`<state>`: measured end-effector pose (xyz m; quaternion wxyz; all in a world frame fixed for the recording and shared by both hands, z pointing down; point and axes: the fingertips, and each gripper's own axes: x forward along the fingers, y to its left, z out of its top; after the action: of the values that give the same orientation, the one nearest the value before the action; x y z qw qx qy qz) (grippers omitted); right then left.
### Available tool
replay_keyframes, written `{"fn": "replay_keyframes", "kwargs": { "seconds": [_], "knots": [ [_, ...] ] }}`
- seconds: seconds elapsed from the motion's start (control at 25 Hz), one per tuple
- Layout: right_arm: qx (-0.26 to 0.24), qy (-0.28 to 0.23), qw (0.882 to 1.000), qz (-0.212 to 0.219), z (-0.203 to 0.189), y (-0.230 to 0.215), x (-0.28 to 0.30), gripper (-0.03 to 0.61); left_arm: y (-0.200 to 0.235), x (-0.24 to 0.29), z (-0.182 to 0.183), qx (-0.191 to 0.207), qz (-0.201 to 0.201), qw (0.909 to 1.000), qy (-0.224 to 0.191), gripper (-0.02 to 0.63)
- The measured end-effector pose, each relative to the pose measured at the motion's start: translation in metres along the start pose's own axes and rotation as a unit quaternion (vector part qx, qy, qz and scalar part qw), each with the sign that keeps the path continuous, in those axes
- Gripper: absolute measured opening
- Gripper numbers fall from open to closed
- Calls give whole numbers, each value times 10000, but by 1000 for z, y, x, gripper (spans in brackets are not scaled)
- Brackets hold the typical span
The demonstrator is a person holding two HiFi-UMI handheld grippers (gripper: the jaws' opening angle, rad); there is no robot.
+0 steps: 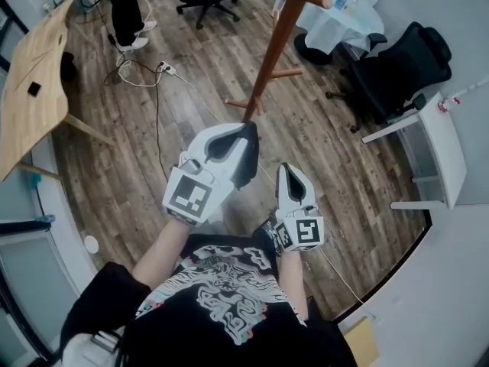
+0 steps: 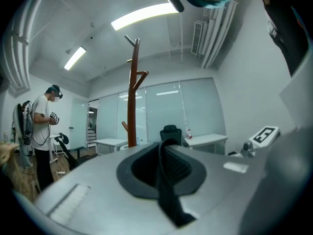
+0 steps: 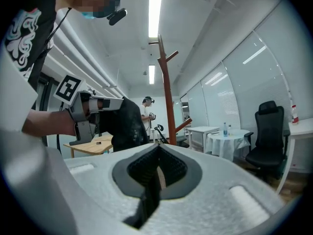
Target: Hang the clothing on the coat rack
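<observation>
Wood-plank floor point(image 1: 191, 75) fills the head view of an office room. From the person's two grippers, the coat rack point(image 1: 276, 40) rises at 12 o'clock, a reddish-brown pole with short pegs, standing on the floor well apart from both grippers. A wooden table point(image 1: 34, 90) sits at 10 o'clock, a black office chair point(image 1: 401, 71) at 2 o'clock, and a round table with a white cloth point(image 1: 340, 17) at 1 o'clock. Another person point(image 1: 122, 6) stands at 11 o'clock, with loose cables point(image 1: 145, 75) on the floor nearby.

The left gripper point(image 1: 244, 130) is raised and points toward the rack. Its jaws are closed on the clothing point(image 1: 247, 165), a black garment that hangs down from the tips. The right gripper view shows the same dark cloth draped below the left gripper at about 9 o'clock. The clothing is in the air, near the base of the rack but not touching it.

The right gripper point(image 1: 290, 173) is held lower, at 4 o'clock from the left one. Its jaws are pressed fully together with nothing between them.
</observation>
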<state>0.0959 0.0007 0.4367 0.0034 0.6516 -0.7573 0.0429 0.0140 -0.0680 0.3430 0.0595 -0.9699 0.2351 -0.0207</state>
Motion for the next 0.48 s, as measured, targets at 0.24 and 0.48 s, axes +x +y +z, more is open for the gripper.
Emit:
{"fn": "replay_keyframes", "kwargs": {
  "seconds": [0.24, 0.48],
  "knots": [
    [-207, 149, 9996, 148, -4, 26, 13, -1, 6, 5, 0, -136, -37, 9999, -32, -6],
    [-264, 313, 9991, -91, -1, 30, 22, 0, 17, 13, -7, 75, -60, 9999, 88, -6]
  ]
}}
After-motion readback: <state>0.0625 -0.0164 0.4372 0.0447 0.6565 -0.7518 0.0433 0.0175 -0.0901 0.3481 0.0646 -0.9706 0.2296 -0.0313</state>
